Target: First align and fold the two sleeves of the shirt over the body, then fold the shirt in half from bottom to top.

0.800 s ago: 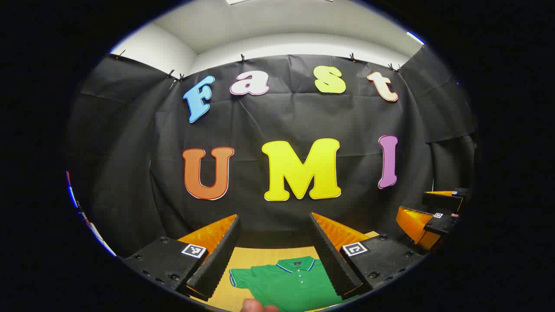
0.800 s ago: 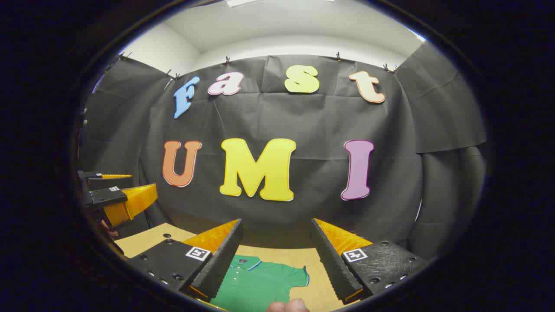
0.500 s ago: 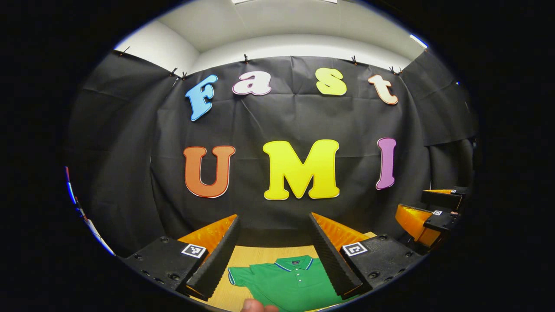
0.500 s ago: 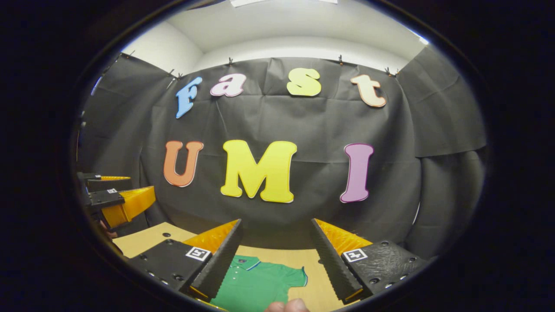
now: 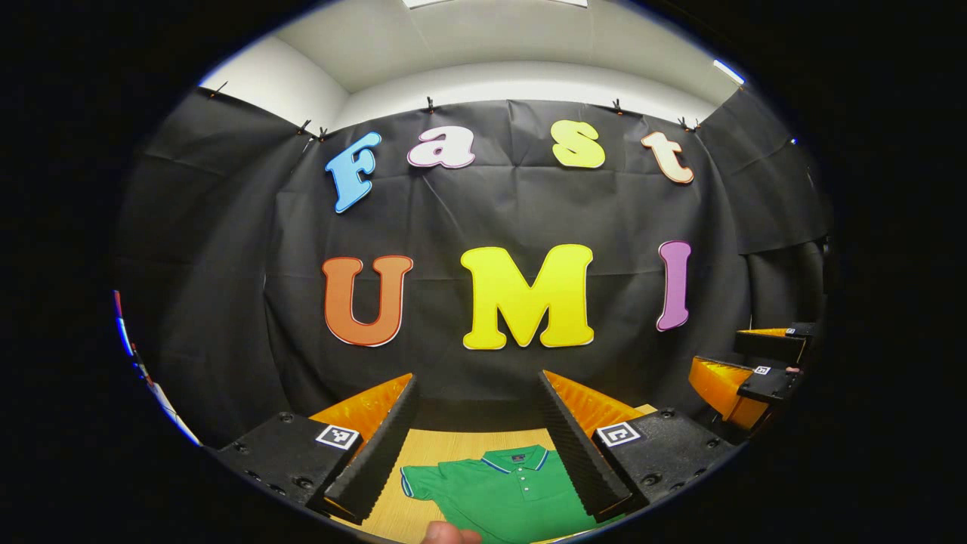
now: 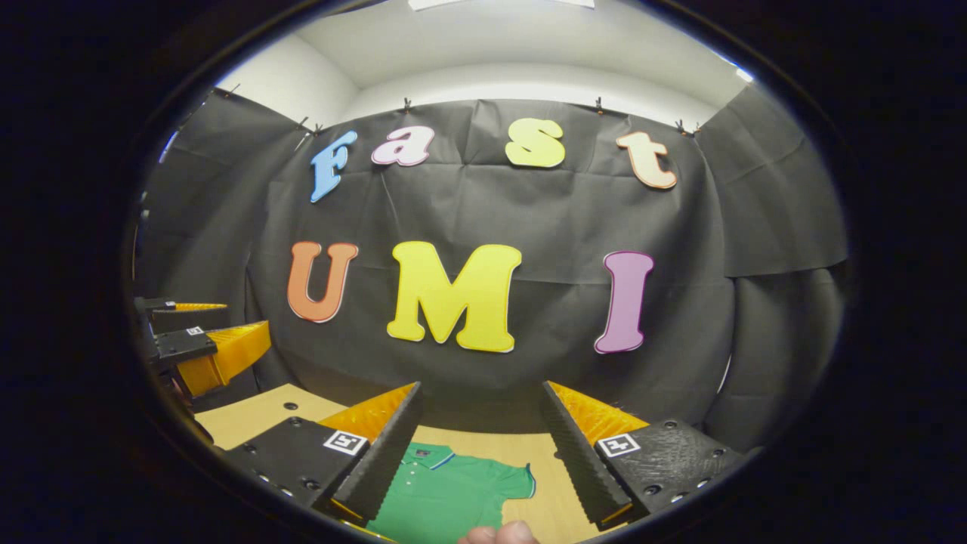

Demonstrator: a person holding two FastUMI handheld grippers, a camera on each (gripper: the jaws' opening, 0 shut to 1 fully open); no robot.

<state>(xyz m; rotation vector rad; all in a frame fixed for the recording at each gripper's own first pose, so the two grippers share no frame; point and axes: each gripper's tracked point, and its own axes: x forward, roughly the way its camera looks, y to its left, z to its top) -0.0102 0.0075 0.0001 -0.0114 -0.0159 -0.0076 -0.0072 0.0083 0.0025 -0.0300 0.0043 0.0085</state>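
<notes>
— Green shirt (image 5: 506, 495) flat on the table (image 5: 446, 446), sleeves out. My left gripper (image 5: 477, 446) hangs above it, jaws spread, holding nothing.

— And the right?

— Right gripper (image 6: 480, 453) is the same: splayed wide, empty, up in the air. A fingertip (image 6: 498, 533) peeks in low.

— So nothing folded?

— I'd say step one hasn't begun. Next I need to drop down and pinch a sleeve (image 6: 517, 480) each.
</notes>
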